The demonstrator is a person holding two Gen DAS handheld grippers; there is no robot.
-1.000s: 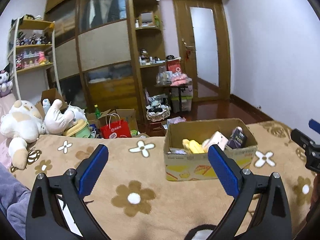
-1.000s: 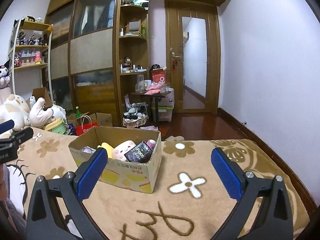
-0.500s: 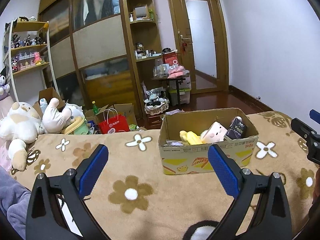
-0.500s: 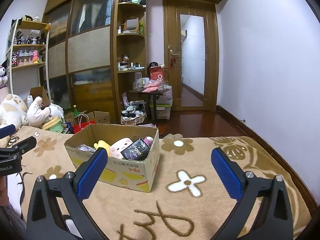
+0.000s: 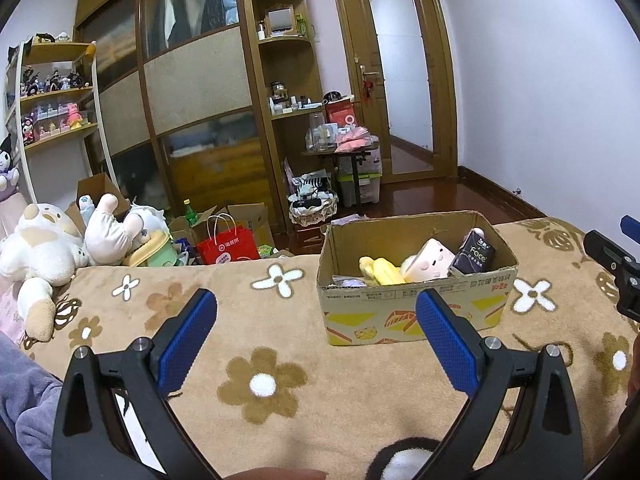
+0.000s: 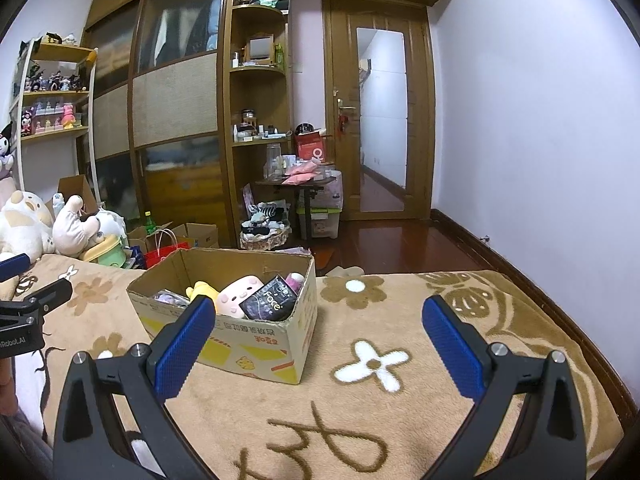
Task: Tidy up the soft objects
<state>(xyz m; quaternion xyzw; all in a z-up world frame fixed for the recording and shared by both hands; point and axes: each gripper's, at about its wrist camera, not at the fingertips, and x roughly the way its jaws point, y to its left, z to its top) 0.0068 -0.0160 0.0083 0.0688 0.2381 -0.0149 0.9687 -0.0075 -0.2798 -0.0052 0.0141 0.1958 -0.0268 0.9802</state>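
A cardboard box [image 5: 414, 308] stands on the brown flowered blanket [image 5: 260, 344]. It holds a yellow plush [image 5: 380, 270], a pink square plush [image 5: 428, 260] and a black "Face" pack [image 5: 474, 256]. The box also shows in the right wrist view [image 6: 240, 340], with the pink plush [image 6: 236, 300] and the black pack [image 6: 272, 304] inside. My left gripper [image 5: 316, 336] is open and empty, in front of the box. My right gripper [image 6: 318, 344] is open and empty, to the right of the box.
Big white plush toys [image 5: 36, 252] lie at the blanket's far left, by a red bag [image 5: 228, 246] and open cartons on the floor. A wardrobe and shelves [image 5: 280, 100] stand behind. The blanket edge and wooden floor [image 6: 400, 244] lie beyond the box.
Both grippers have lifted a little and the left one has tilted, so the box sits lower in both views. Both stay open and empty.
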